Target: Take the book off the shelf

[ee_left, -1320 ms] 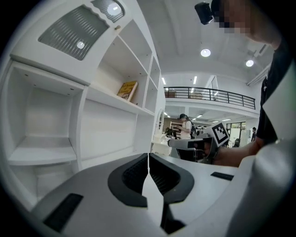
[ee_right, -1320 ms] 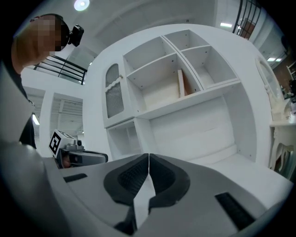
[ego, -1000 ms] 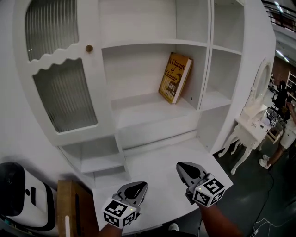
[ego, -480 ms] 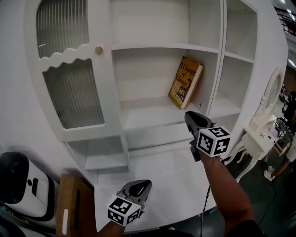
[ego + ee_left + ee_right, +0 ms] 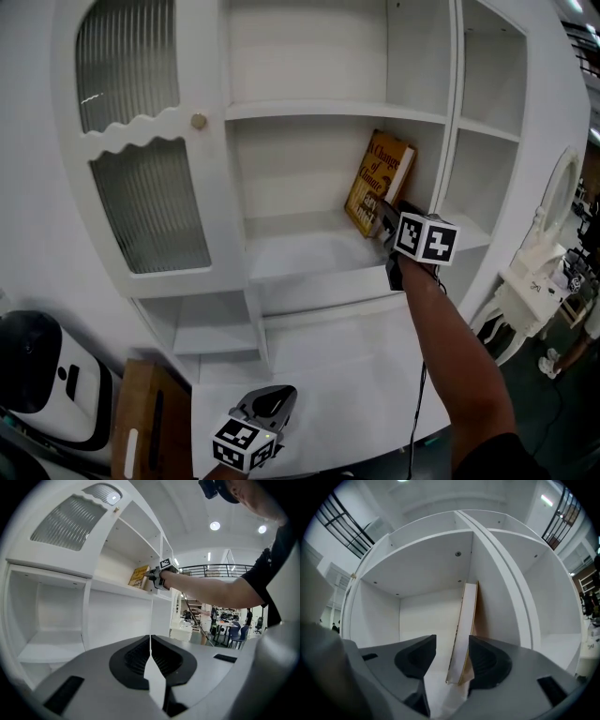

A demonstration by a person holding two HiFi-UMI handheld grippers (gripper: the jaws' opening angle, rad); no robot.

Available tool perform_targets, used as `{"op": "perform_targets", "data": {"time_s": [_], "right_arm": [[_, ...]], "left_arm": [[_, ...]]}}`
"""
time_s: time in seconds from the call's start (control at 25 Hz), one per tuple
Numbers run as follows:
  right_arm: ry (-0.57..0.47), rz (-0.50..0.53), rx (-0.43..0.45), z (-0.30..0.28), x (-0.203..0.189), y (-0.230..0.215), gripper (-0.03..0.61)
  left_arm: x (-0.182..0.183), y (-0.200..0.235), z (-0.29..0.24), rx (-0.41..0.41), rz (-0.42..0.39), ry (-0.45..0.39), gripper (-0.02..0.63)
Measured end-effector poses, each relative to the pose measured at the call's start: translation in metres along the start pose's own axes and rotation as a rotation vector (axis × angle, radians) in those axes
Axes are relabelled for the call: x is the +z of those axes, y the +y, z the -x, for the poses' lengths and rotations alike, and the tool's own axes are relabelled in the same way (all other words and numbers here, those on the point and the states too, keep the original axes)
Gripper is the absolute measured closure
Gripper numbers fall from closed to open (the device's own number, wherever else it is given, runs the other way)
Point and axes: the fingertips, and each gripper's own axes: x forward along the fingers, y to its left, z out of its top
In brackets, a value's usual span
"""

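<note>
One book (image 5: 379, 183) with a yellow cover stands tilted on the middle shelf (image 5: 300, 248) of a white cabinet, its top leaning toward the compartment's right wall and its lower edge on the shelf board. There are two grippers. The right gripper (image 5: 386, 223) is at the book's lower front corner. In the right gripper view its two jaws stand apart, and the book (image 5: 464, 630) shows edge-on between them. The right-hand jaw is close beside the cover, and a clear gap remains at the other jaw, so the right gripper (image 5: 452, 656) has not clamped the book. The left gripper (image 5: 267, 405) is well below the book and to its left, over the white counter. Its own view shows the left gripper (image 5: 150, 641) with both jaws pressed together on nothing. To the left of the book is one cabinet door with two ribbed glass panels and one round knob (image 5: 198, 121). Below and to the right of the book stands one white dressing table (image 5: 534, 272).
</note>
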Motion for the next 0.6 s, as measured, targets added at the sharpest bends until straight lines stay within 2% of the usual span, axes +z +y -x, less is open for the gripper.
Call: {"op": "perform_targets", "data": {"time_s": [0.08, 0.24, 0.48, 0.6], "right_arm": [[0.016, -0.056, -0.003, -0.008, 0.0, -0.004, 0.353], [0.042, -0.132, -0.011, -0.028, -0.004, -0.014, 0.337], [0.042, -0.074, -0.044, -0.049, -0.003, -0.017, 0.337], [0.011, -0.038, -0.068, -0.054, 0.005, -0.021, 0.337]], "left_arm": [[-0.002, 0.002, 0.002, 0.007, 0.008, 0.002, 0.595], [-0.002, 0.002, 0.008, 0.016, 0.018, -0.005, 0.595], [-0.014, 0.004, 0.02, 0.054, 0.065, -0.007, 0.595], [-0.018, 0.008, 0.026, 0.066, 0.048, 0.009, 0.595]]}}
